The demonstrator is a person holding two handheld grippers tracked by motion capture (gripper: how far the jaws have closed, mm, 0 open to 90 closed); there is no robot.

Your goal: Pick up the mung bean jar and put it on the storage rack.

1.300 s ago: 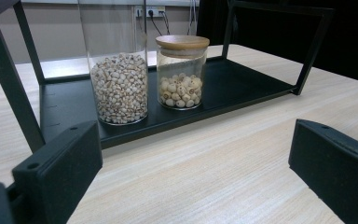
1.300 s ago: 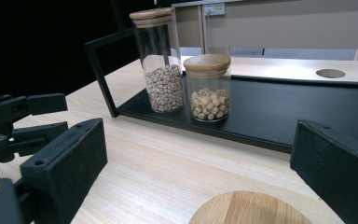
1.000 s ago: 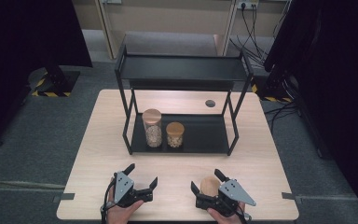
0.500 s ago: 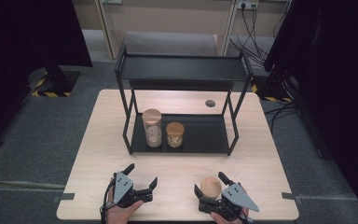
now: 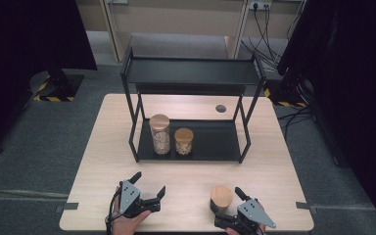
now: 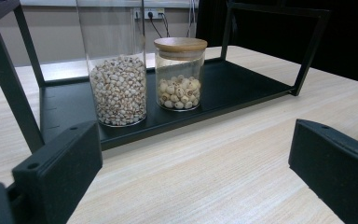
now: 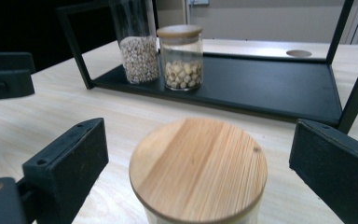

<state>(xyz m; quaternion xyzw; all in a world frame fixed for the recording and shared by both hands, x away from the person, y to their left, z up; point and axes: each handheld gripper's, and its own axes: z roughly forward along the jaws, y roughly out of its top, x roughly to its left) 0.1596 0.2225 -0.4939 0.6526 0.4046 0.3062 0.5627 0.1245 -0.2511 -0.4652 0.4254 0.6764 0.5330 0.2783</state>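
A jar with a wooden lid (image 5: 221,197) stands on the table near the front edge, right of centre. My right gripper (image 5: 226,207) is open with a jaw on either side of it; in the right gripper view the lid (image 7: 198,168) sits between the jaws with a gap on both sides. My left gripper (image 5: 149,184) is open and empty near the front left, its jaws (image 6: 196,158) facing the rack. A tall jar of small beans (image 5: 159,133) and a short jar of pale round seeds (image 5: 183,141) stand side by side on the rack's lower tray (image 5: 215,142).
The black two-tier metal rack (image 5: 191,71) takes up the middle and back of the table, its posts (image 5: 247,142) rising at the corners. A round cable hole (image 5: 221,108) lies behind it. Bare wood lies between the rack and both grippers.
My right gripper has drawn back a little toward the table's front edge, while the wooden-lidded jar has stayed in place. The left gripper has barely moved.
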